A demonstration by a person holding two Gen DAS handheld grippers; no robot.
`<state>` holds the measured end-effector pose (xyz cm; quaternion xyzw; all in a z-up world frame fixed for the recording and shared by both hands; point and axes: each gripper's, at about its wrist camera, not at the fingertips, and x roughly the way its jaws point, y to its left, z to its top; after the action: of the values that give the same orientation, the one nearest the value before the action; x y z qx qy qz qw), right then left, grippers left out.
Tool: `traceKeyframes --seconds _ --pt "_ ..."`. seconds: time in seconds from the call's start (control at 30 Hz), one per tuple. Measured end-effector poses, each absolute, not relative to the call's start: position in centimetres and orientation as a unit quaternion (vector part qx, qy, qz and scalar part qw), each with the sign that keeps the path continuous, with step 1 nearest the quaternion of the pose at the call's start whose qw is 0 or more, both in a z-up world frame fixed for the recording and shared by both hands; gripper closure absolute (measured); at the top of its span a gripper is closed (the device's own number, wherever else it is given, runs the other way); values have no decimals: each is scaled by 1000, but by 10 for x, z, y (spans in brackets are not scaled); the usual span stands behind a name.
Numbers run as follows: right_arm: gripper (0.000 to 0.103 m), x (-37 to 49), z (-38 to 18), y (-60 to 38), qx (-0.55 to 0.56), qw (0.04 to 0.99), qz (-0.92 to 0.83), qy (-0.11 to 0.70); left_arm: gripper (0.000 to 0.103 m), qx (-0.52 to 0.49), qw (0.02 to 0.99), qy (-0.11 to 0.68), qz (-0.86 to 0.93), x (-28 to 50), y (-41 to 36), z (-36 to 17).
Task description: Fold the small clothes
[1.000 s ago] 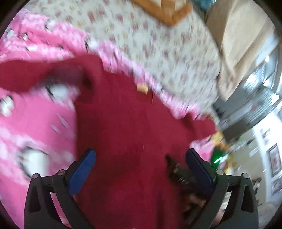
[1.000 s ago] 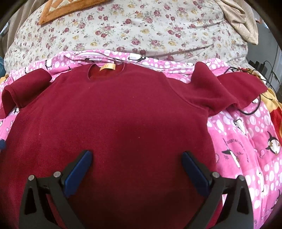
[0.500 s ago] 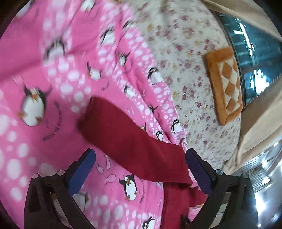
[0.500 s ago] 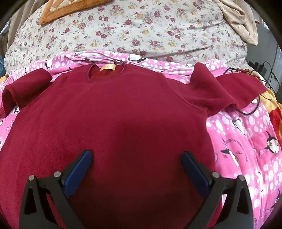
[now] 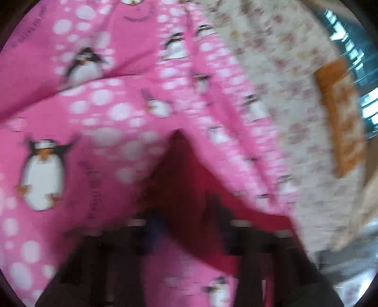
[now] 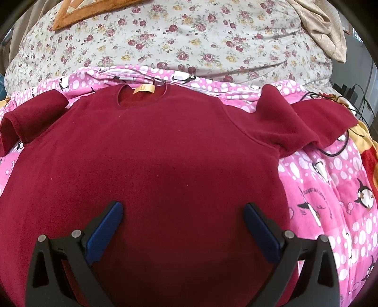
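Observation:
A dark red long-sleeved top [image 6: 153, 160] lies flat, neck away from me, on a pink penguin-print blanket [image 6: 330, 189]. Its yellow neck label [image 6: 144, 89] faces up. My right gripper [image 6: 183, 219] is open and empty, hovering over the lower body of the top. The left wrist view is heavily blurred. There my left gripper [image 5: 189, 226] is down at the top's left sleeve [image 5: 184, 179], whose red cloth lies between the dark fingers. Whether the jaws are shut on it cannot be told.
A floral sheet [image 6: 189, 40] covers the bed beyond the blanket, with an orange patchwork cushion [image 6: 78, 11] at the far left. A black cable [image 6: 340, 146] lies by the right sleeve. A beige cloth [image 6: 323, 26] hangs at the far right.
My left gripper has swung left off the top's body and closed in on the left sleeve, the view blurring with motion. The right gripper and the top have stayed still.

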<state>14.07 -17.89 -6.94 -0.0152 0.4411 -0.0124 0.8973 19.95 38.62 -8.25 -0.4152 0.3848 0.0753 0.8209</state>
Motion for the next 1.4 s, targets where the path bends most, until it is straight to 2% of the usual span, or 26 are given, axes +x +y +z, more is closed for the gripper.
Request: traceKeyframes --seconds 0.13,0.3,0.47,0.57,0.8,0.9,0.93,0.97,1.03,1.13,1.27,1.37,1.4 --pt "0 141 -70 -179 -14 897 -12 441 103 -328 857 381 118 199 375 -43" --pt "0 140 -70 -179 -12 898 -11 440 103 -267 908 258 194 162 401 61" --pt "0 141 -70 -178 -13 898 -11 440 103 -261 918 254 157 154 403 87" --pt "0 139 -70 -178 -13 898 -12 439 103 -249 926 278 53 172 349 84" --pt "0 133 -49 -191 -5 903 -44 428 103 -206 904 327 -185 218 134 44" --pt "0 134 -30 -199 16 917 -44 396 102 -190 884 355 -238 223 70 5" --pt "0 135 -26 -200 22 921 -41 388 97 -183 873 378 -247 224 55 -12" --pt "0 137 -21 -201 29 924 -35 379 97 -168 860 408 -256 226 41 -30" --pt "0 147 -14 -201 53 927 -5 371 97 -137 841 455 -257 221 23 -51" --pt "1 168 -3 -194 83 927 57 361 86 -124 851 443 -252 210 20 -39" --pt "1 202 -2 -186 143 901 179 368 84 -151 839 461 -247 187 32 -33" --pt "13 234 -30 -178 230 830 283 421 84 -181 829 476 -230 177 35 -45" --pt "22 238 -40 -175 248 811 298 437 84 -180 832 474 -225 176 32 -48"
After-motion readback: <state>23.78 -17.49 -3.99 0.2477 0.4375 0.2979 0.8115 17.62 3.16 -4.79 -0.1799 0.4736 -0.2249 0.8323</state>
